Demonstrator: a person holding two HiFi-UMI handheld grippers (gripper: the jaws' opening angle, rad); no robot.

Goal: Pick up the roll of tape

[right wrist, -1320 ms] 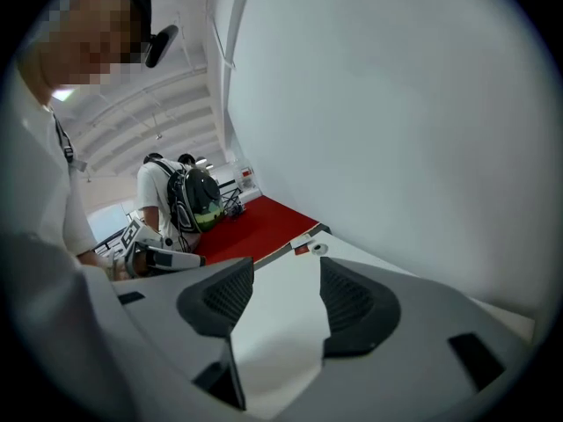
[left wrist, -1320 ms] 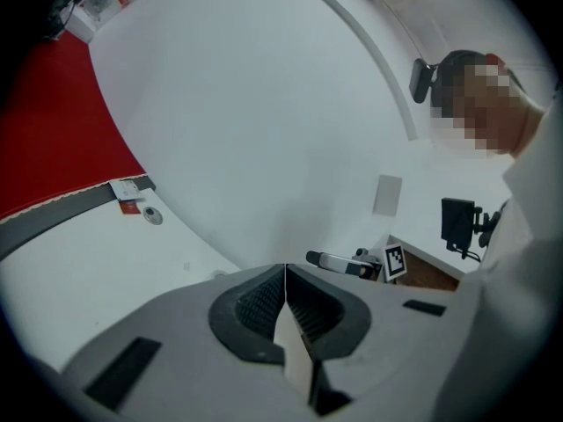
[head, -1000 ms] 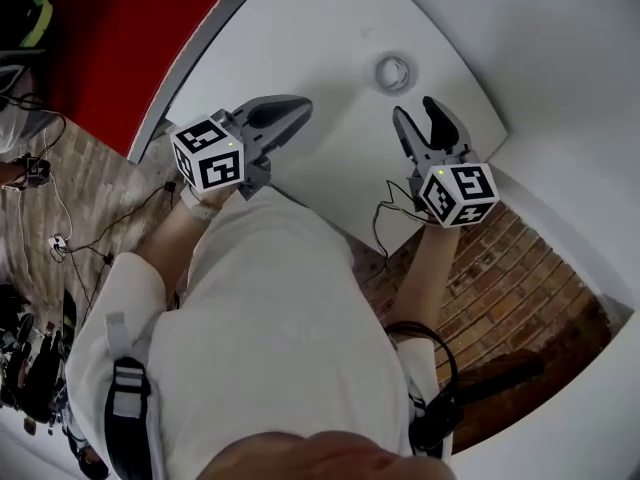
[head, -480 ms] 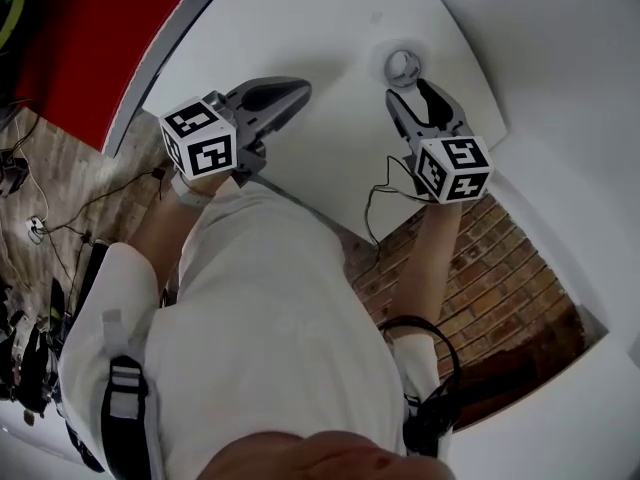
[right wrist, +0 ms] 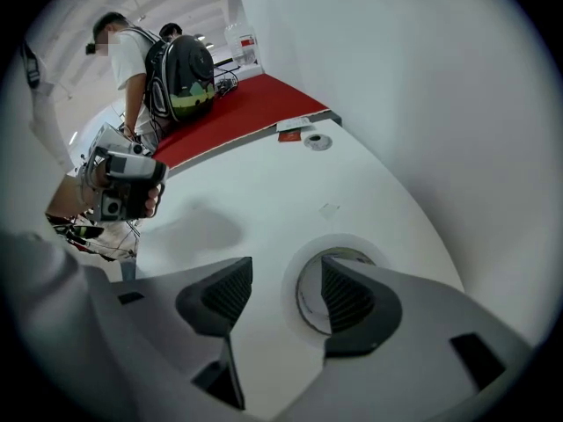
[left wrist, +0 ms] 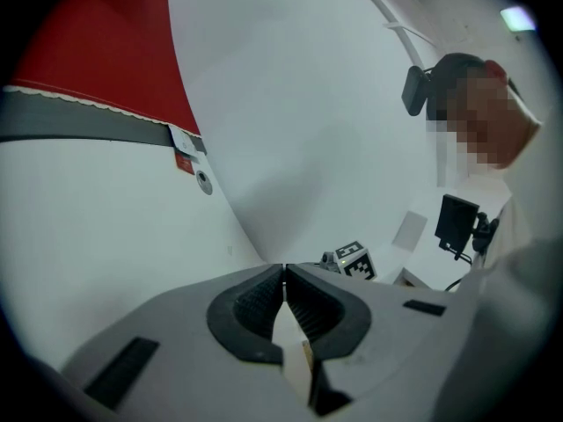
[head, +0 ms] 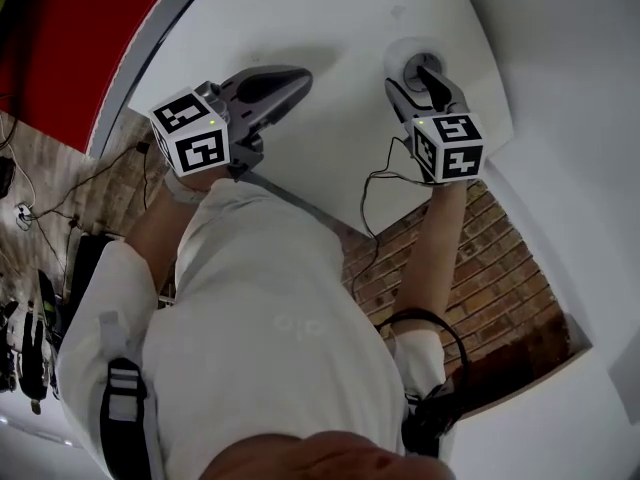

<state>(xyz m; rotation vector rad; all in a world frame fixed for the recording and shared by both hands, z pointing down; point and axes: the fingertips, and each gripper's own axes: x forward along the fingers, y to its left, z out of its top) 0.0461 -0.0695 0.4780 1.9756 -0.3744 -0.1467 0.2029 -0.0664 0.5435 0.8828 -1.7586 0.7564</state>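
Fingers (right wrist: 350, 294) spread, right gripper (right wrist: 281, 290) has reached the roll of tape (right wrist: 339, 241); left gripper's (left wrist: 283, 275) stay clenched.

My left tongs (left wrist: 283, 299) and right tongs (right wrist: 280, 290) look like matt grey plastic with black ribbed pads (right wrist: 347, 293). The table (head: 330, 28) is smooth matt white; the roll of tape (right wrist: 290, 275) is pale and smooth. Beside the table, the floor (head: 490, 268) is rough brick.

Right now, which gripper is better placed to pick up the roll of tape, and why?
Right. The right gripper is open at the roll of tape, with its wall between the jaws. The left gripper is shut, off to the side.
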